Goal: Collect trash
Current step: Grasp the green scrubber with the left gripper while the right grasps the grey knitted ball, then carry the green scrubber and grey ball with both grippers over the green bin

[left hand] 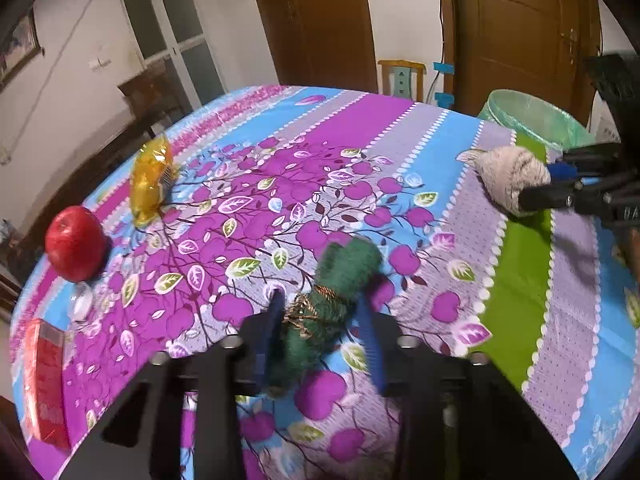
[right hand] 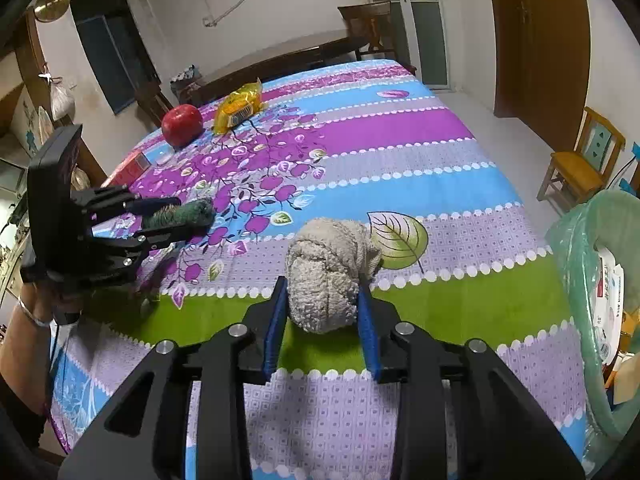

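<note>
Left jaws clamped on green bundle [left hand: 320,316], right on beige bundle [right hand: 326,276]; paper packets in lined bin [right hand: 580,248].

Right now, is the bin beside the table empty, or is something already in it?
Not empty. The green-lined bin off the table's right edge already holds white printed packaging, visible in the right wrist view. How full it is cannot be told.
</note>
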Demonstrator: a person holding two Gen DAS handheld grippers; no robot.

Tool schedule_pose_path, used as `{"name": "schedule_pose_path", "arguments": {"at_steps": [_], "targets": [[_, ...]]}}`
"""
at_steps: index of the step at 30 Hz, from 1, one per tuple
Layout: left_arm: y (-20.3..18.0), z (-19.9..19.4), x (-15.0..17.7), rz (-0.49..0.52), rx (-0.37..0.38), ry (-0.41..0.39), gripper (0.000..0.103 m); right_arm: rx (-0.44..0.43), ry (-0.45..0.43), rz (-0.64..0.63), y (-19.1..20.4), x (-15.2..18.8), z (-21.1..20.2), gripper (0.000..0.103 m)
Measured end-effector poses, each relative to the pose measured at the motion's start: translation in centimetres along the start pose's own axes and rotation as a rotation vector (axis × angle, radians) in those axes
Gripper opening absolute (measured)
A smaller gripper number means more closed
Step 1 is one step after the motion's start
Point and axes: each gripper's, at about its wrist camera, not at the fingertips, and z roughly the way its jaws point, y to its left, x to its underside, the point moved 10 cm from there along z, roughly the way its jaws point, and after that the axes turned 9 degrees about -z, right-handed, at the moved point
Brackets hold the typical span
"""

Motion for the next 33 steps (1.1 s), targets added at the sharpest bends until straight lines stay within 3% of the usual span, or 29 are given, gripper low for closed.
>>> {"name": "schedule_pose_path", "arguments": {"at_steps": [4, 12, 18, 25, 33], "targets": [[-0.8, -2.1, 0.2, -0.089, -0.010, -0.021, 0.021, -0.009, -0.042, -0.018, 0.8, -0.2, -1.5, 0.029], [-3.8, -7.1, -0.2, -0.321, -0.146, -0.076, 0.020, 0.079, -0.169, -0.103, 2.7, -0.8, -6.7, 0.029], [-7.6, -9.2, -1.5, -0.411, -0.191, -0.152, 0.020, 0.157, -0.221, -0.138, 2.9, -0.3, -9.6, 0.029], [-13.6, -9.5, -4.7, -0.356, -0.172, -0.194, 0.019, 0.235, -0.255, -0.128, 0.6, 0.3, -12.6, 0.029], [-20.5, -8.5, -10.2, -0.263, -0.110, -0.222, 0.019, 0.361, -0.286, -0.089, -6.1, 0.1, -17.6, 0.029]]}}
